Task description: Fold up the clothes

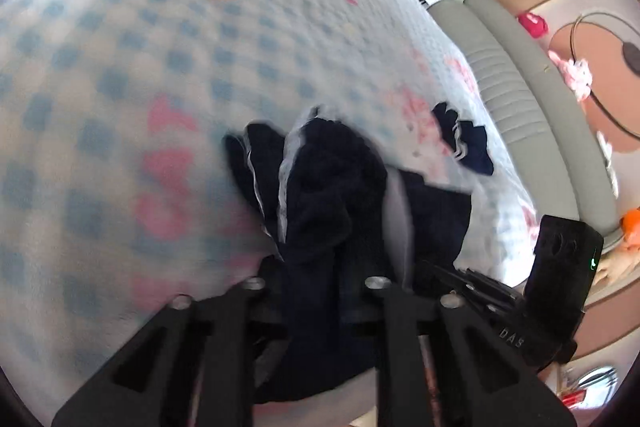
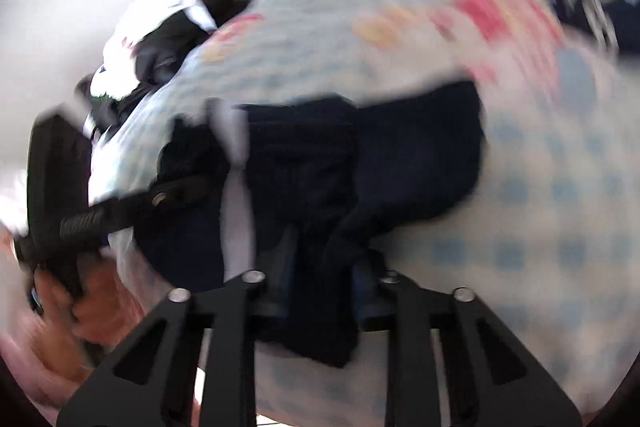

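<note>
Both grippers are clenched on the same dark garment (image 1: 332, 187), which lies on the checked blanket (image 1: 120, 75) of a bed. Left gripper (image 1: 312, 287) has navy cloth bunched between its jaws, the fabric rising straight ahead of it in a crumpled mound with a white trim on its left side. Right gripper (image 2: 320, 279) pinches a fold of the garment (image 2: 360, 155) too, and here the cloth spreads away from it and off to the right as a broad dark panel. The garment's long axis seems to run across between the two grips, though blur hides its edges. Each gripper points steeply down at the bed, and they sit near each other: the left one's body (image 2: 52, 179) shows at the left edge of the right wrist view. A smaller dark piece (image 1: 464, 143) lies apart, farther right on the blanket.
</note>
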The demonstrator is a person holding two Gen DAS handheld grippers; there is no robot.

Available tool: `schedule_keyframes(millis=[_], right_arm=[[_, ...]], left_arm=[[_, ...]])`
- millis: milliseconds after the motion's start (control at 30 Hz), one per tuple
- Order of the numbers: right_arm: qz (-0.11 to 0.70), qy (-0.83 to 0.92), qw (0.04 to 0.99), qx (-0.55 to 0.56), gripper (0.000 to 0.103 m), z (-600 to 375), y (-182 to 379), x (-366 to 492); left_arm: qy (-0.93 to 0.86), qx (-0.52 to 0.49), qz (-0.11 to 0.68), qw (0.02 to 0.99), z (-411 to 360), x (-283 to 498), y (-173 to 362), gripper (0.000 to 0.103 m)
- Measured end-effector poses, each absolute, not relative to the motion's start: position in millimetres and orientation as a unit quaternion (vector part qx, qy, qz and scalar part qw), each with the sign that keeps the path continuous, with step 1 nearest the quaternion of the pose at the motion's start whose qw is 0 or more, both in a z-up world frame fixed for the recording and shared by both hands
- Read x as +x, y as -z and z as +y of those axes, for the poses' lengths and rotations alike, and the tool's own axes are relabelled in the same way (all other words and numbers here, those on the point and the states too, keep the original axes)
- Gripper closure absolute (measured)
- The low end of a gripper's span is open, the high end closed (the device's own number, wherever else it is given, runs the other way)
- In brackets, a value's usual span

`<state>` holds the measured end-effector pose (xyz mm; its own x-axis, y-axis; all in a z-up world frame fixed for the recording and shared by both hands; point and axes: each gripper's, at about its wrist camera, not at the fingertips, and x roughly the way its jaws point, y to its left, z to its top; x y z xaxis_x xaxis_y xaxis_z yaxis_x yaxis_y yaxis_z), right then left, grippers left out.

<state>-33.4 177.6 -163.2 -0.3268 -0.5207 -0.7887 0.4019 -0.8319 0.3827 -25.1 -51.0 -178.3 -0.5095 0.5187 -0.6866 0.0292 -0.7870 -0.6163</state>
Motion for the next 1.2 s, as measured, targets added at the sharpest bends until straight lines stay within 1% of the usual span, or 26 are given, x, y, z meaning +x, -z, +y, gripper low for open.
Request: schedule_keyframes(millis=[67, 200, 333, 433, 567, 600, 667, 700, 733, 767, 800, 867, 933, 1000, 1067, 1133, 1200], right_arm=[[-0.094, 0.816, 0.297, 0.488, 0.095, 190.0, 145.5, -36.4], [-0.156, 0.839, 0.29, 0.434, 0.095, 239.5, 102.4, -48.5], [-0.187, 0.859, 0.241, 0.411, 0.095, 303.2, 81.2, -70.2], [-0.152, 0.88, 0.188, 0.408, 0.095, 348.4, 68.4, -98.2], [-0.051, 0.915, 0.092, 0.391, 0.095, 401.2, 39.6, -147.5], [-0.043, 0.918, 0.083, 0.386, 0.094, 411.8, 33.1, -160.3], [-0.038, 0.922, 0.07, 0.38, 0.092, 432.0, 25.3, -186.8], [-0.039, 0.922, 0.059, 0.382, 0.088, 441.4, 28.2, -200.1], [-0.04, 0.916, 0.051, 0.396, 0.084, 451.3, 37.3, -216.4], [-0.042, 0.905, 0.045, 0.421, 0.074, 459.9, 52.2, -232.2], [-0.045, 0.892, 0.036, 0.449, 0.073, 467.7, 68.6, -246.9], [-0.059, 0.872, 0.009, 0.486, 0.073, 484.0, 94.5, -260.3], [-0.076, 0.88, 0.0, 0.468, 0.073, 491.7, 97.4, -251.4], [-0.094, 0.893, -0.004, 0.44, 0.073, 497.4, 95.5, -238.3], [-0.086, 0.909, -0.01, 0.407, 0.073, 493.5, 90.2, -223.8], [-0.067, 0.917, -0.003, 0.393, 0.073, 484.2, 89.1, -215.8], [-0.059, 0.911, 0.003, 0.408, 0.073, 476.5, 99.3, -221.5]], left_arm=[[-0.832, -0.458, -0.262, 0.169, -29.7, -30.0, 151.3, 0.09], [-0.849, -0.44, -0.191, 0.223, 37.9, -60.0, 97.3, 0.09], [-0.843, -0.427, -0.173, 0.277, 98.6, -100.6, 82.1, 0.09], [-0.838, -0.427, -0.18, 0.287, 145.1, -154.1, 83.8, 0.09], [-0.843, -0.398, -0.195, 0.304, 208.7, -209.3, 68.8, 0.09], [-0.846, -0.391, -0.194, 0.306, 224.4, -220.0, 65.0, 0.09], [-0.848, -0.399, -0.197, 0.288, 246.2, -243.5, 74.1, 0.089], [-0.848, -0.407, -0.199, 0.276, 255.6, -255.6, 81.3, 0.086], [-0.843, -0.424, -0.2, 0.263, 263.6, -268.4, 93.2, 0.077], [-0.831, -0.454, -0.199, 0.252, 270.4, -281.4, 111.6, 0.068], [-0.817, -0.488, -0.194, 0.239, 275.3, -291.6, 130.8, 0.054], [-0.793, -0.54, -0.18, 0.214, 278.9, -302.7, 160.5, 0.056], [-0.821, -0.498, -0.179, 0.213, 268.9, -290.7, 150.5, 0.056], [-0.875, -0.415, -0.167, 0.188, 256.3, -268.8, 125.9, 0.056], [-0.899, -0.372, -0.14, 0.185, 258.0, -257.7, 111.3, 0.057], [-0.9, -0.362, -0.121, 0.211, 268.3, -255.9, 107.9, 0.062], [-0.895, -0.378, -0.087, 0.219, 286.0, -261.4, 115.2, 0.062]])
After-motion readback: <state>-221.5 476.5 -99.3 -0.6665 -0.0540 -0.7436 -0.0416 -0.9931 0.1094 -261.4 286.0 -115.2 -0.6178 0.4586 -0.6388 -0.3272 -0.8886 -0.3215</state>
